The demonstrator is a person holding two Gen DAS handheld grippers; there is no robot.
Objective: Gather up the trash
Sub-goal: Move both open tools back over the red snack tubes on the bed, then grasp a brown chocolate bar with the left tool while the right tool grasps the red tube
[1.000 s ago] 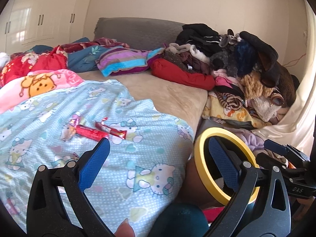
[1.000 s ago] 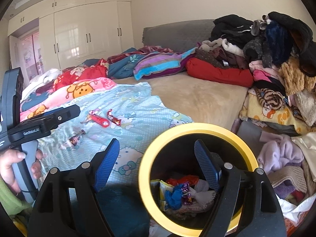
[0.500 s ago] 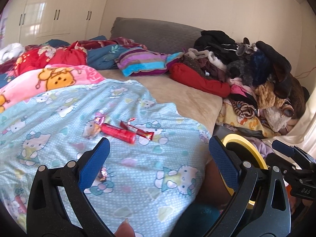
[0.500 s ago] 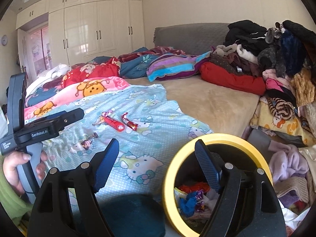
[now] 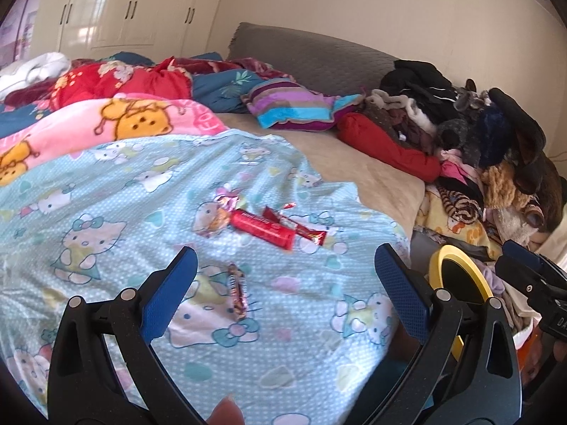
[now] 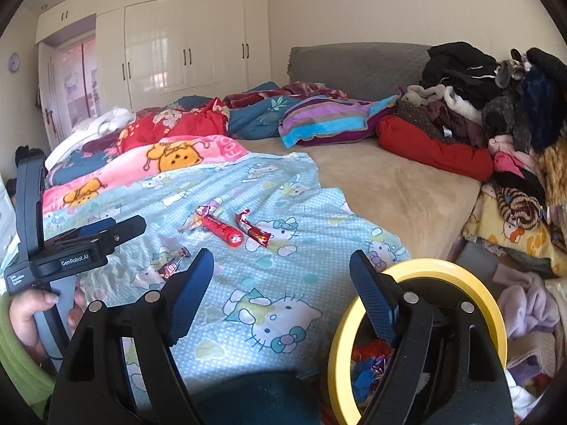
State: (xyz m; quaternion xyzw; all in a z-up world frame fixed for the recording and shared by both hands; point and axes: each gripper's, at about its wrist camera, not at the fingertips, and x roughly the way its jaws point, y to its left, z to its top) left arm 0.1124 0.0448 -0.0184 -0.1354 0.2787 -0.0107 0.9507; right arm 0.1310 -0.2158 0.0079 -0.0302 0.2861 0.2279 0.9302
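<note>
Several wrappers lie on a light blue cartoon blanket (image 5: 106,212): a red tube wrapper (image 5: 264,232), a red bar wrapper (image 5: 301,228), a pink-clear wrapper (image 5: 219,212) and a small dark wrapper (image 5: 237,292). My left gripper (image 5: 283,283) is open, and the small dark wrapper lies on the blanket between and just ahead of its blue pads. My right gripper (image 6: 281,290) is open and empty, above the blanket beside the yellow-rimmed bin (image 6: 428,265), which holds trash (image 6: 368,364). The right wrist view also shows the red tube wrapper (image 6: 221,230), the small dark wrapper (image 6: 173,264) and the left gripper (image 6: 120,228).
A heap of clothes and plush toys (image 5: 489,148) fills the right side of the bed. Folded blankets (image 5: 124,127) and a striped pillow (image 5: 294,106) lie toward the grey headboard (image 5: 312,56). A bare tan sheet (image 6: 389,191) shows in the middle. White wardrobes (image 6: 184,49) stand behind.
Both grippers have swung left over the blanket, so the yellow bin has slid to the right in both views. The small dark wrapper has come into view between my left gripper's fingers.
</note>
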